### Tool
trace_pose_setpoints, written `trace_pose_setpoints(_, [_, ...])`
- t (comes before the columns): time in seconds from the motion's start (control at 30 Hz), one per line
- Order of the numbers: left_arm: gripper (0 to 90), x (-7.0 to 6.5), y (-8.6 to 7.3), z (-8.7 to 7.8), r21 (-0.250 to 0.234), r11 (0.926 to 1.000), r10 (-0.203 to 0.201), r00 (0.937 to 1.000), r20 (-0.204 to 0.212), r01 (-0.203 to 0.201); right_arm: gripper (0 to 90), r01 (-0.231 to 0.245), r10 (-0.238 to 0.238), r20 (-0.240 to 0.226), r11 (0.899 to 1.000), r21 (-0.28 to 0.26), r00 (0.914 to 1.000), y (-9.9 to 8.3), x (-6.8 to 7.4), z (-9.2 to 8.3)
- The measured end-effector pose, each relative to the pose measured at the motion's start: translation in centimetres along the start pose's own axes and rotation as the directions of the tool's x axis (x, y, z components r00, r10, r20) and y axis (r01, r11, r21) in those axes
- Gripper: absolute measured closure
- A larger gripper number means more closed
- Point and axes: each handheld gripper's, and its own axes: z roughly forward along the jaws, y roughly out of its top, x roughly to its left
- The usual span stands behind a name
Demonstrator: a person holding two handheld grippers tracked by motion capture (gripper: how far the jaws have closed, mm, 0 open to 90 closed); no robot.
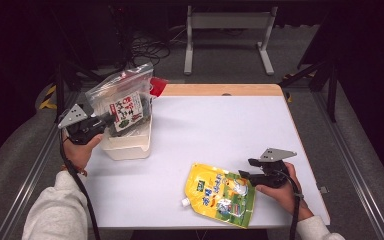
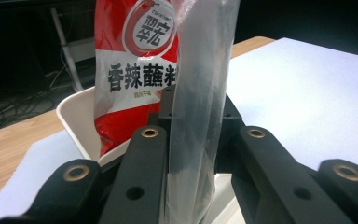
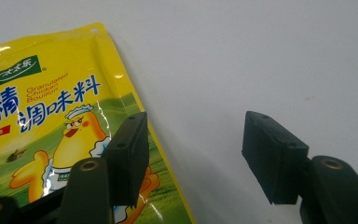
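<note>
Bright overhead light whitens the table amid dark surroundings; glare streaks the yellow pouch.

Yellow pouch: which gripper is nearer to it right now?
Right. The right gripper sits at the yellow pouch's edge, jaws open, one above it. The left gripper is across the table, shut on a clear bag over the white bin.

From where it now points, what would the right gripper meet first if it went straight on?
Probably the yellow seasoning pouch. The right gripper, jaws open, points left at it; in the right gripper view one jaw already overlaps the pouch's edge, though the height above it is unclear.
</note>
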Motion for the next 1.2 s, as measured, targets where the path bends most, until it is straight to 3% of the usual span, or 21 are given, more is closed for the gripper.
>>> trace_pose_setpoints(0.5, [65.2,-1.3,0.8,-1.4,-0.021,0.9996,-0.019,0.9978,-0.063,0.017,44.9,0.001,-0.001,0.005,1.000,-0.004,1.0000,0.0,-0.2,-0.4])
trace_pose_setpoints(0.73, [62.0,-2.1,0.4,-3.0,-0.006,0.9996,-0.028,0.9927,-0.117,0.027,47.4,0.002,-0.002,-0.003,1.000,-0.007,1.0000,0.0,-0.2,-0.5])
trace_pose_setpoints(0.97, [61.6,-4.2,-1.2,-5.8,-0.012,0.9993,-0.036,0.9903,-0.134,0.035,55.6,0.018,-0.018,-0.012,1.000,-0.024,0.9998,0.2,0.0,-1.0])
trace_pose_setpoints(1.03, [60.9,-5.3,-1.7,-6.3,0.014,0.9998,-0.012,0.9895,-0.144,0.014,59.7,0.023,-0.023,-0.017,0.999,-0.030,0.9996,0.3,0.1,-1.1])
trace_pose_setpoints(1.17, [57.8,-7.5,-2.5,-6.8,0.037,0.9993,0.003,0.9961,-0.088,0.000,62.9,0.040,-0.040,-0.030,0.999,-0.018,0.9988,0.3,0.6,-1.1])
trace_pose_setpoints(1.2, [57.1,-8.3,-2.8,-6.8,0.041,0.9991,-0.008,0.9986,-0.053,0.010,62.9,0.041,-0.042,-0.034,0.999,-0.017,0.9985,0.3,0.7,-1.1])
